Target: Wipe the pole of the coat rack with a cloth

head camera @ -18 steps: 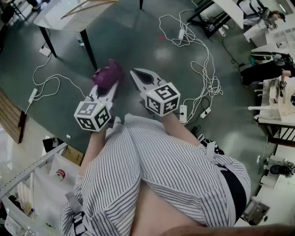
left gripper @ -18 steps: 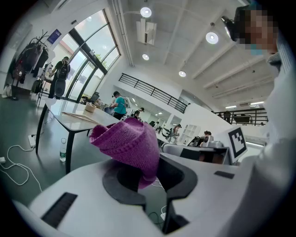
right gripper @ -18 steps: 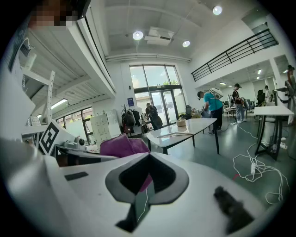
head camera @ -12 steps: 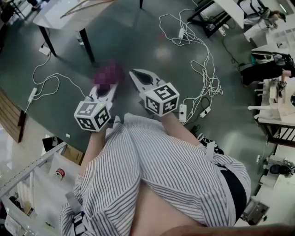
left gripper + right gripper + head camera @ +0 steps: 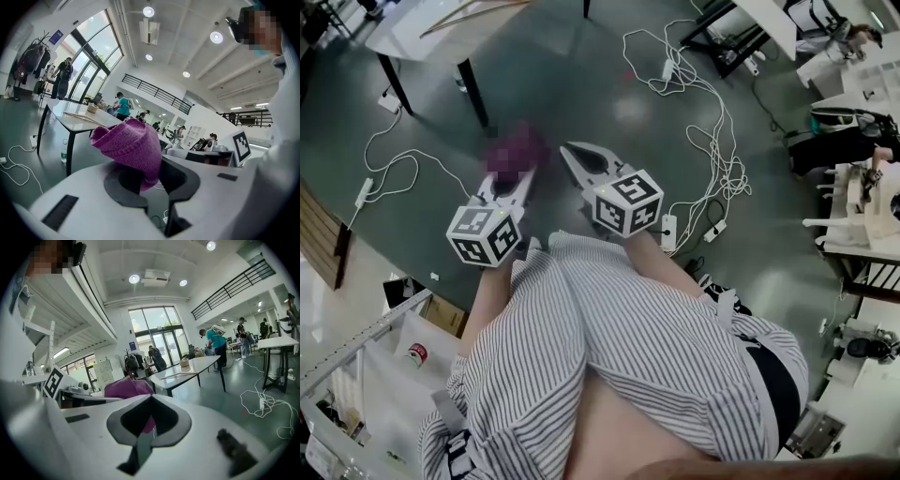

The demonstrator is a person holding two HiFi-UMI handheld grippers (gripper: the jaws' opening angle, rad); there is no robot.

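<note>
Wide green floor all round, and it looks like the approach step. Coat rack stands well off, far left of the left gripper, past a table. Purple cloth pinched firmly there. Right gripper clenched on nothing. Next, I'd say, walk over, minding the table edge and cables.

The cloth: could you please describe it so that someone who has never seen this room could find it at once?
Over the grey-green floor, two white tools reach out from a person in a striped shirt. The left tool is shut on the cloth, a small bunched knit. It is the only purple thing there; the right tool beside it holds nothing.
</note>
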